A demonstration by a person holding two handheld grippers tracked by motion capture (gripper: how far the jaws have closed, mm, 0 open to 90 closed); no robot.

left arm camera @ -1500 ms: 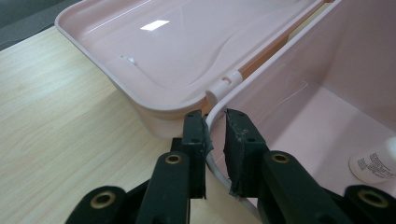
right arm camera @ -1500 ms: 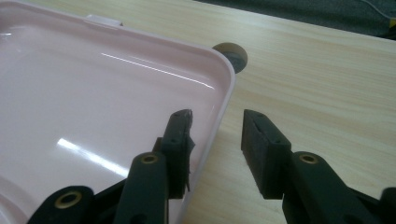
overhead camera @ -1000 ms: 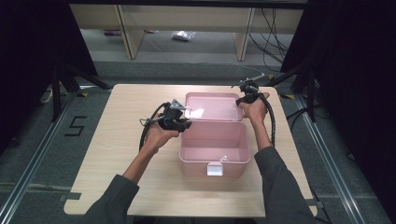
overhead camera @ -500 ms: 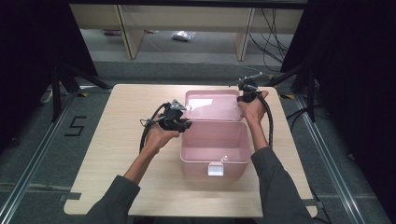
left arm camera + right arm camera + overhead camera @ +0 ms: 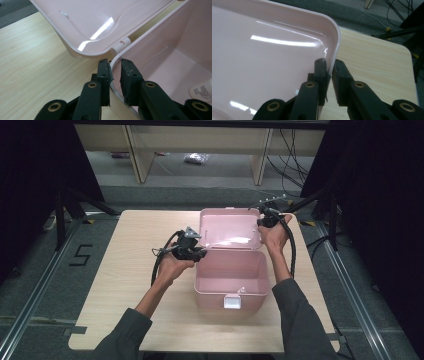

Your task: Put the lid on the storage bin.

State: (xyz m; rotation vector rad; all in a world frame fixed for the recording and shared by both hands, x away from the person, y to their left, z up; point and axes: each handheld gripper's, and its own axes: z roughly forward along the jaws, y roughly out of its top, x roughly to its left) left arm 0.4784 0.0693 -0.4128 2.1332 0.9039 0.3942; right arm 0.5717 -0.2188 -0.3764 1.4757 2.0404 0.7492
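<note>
A pink plastic box point(image 5: 232, 270) stands open on the wooden table point(image 5: 125, 270), its hinged lid point(image 5: 230, 227) tilted up at the back. My left gripper point(image 5: 200, 252) is shut on the box's left wall rim point(image 5: 140, 37) close to the hinge; the rim runs between its pads point(image 5: 103, 72). My right gripper point(image 5: 261, 221) holds the lid's right edge point(image 5: 335, 42). Its jaws have just been closing, and the lid point(image 5: 274, 50) edge sits pinched between them. The box interior looks bare apart from a printed label point(image 5: 202, 91).
A white latch point(image 5: 231, 302) sits on the box's front wall. Bare tabletop lies to the left and front of the box. Black stands and cables point(image 5: 320, 200) crowd the floor past the table's right rear corner, with shelving point(image 5: 200, 145) behind.
My right hand has risen a little with the lid's edge, and the lid stands slightly more upright. The left hand and the box have kept still.
</note>
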